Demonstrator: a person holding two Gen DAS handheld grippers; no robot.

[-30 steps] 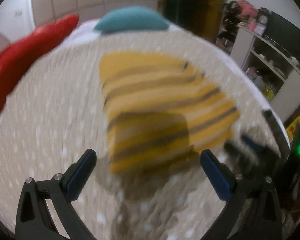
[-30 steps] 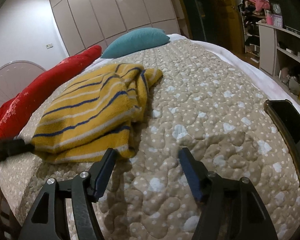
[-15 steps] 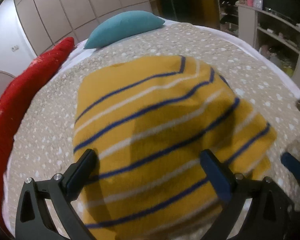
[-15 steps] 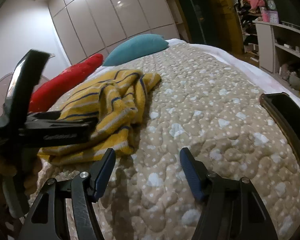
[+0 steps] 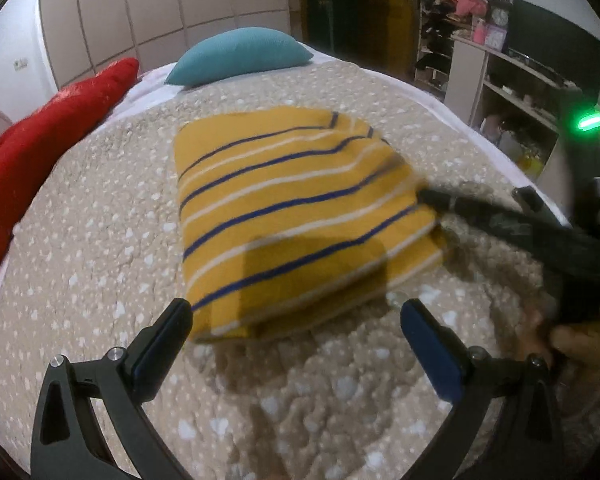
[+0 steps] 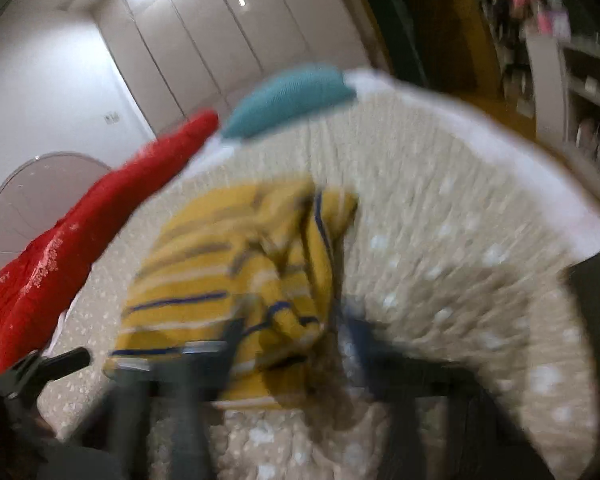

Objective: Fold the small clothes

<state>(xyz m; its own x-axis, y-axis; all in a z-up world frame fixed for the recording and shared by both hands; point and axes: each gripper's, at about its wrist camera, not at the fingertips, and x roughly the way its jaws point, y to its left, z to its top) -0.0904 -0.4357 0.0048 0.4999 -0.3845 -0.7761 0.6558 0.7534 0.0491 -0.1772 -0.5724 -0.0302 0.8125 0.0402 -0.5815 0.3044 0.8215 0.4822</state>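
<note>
Your yellow striped garment (image 5: 296,216) lies in the middle of the left-wrist frame, flat on the quilted bedspread (image 5: 100,240), already doubled into a rough rectangle. Your left gripper (image 5: 296,332) hangs at the bottom of the frame with its jaws spread wide and nothing between them — the near hem sits just beyond the tips. Your right gripper (image 5: 432,198) reaches in from the right edge, its jaws closing on the garment's right-hand edge; the right-wrist frame is heavily blurred, but bunched cloth shows between the fingers. You appear to be mid-fold, taking hold of the right side. Next, judge whether that pinch has all layers, then carry the edge across toward the left — and smooth it.
</note>
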